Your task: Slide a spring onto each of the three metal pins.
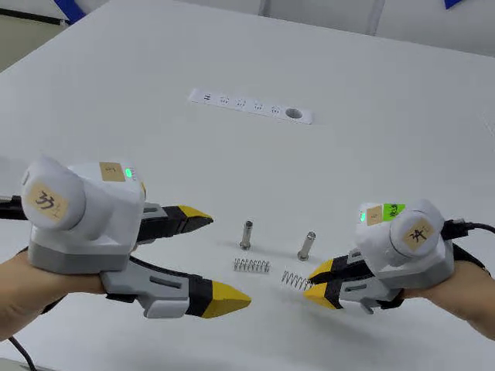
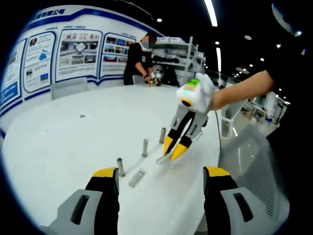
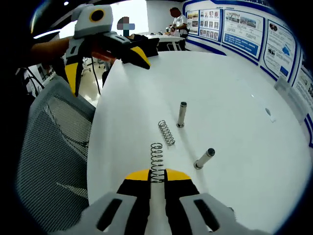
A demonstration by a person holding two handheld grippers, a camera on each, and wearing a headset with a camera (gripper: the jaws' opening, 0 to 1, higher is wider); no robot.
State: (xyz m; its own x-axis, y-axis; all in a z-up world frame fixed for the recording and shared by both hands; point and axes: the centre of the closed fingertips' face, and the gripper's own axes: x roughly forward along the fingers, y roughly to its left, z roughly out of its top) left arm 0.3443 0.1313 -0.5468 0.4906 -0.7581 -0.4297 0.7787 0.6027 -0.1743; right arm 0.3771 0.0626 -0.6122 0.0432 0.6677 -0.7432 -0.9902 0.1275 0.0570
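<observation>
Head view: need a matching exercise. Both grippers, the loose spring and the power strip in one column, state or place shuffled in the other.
Column A
1. left gripper
2. right gripper
3. loose spring
4. power strip

Column B
a. on the far part of the table
b. shut on a spring
c. open, holding nothing
d. lying flat in front of the pins

Pairs: 1-c; 2-b; 3-d; 4-a
</observation>
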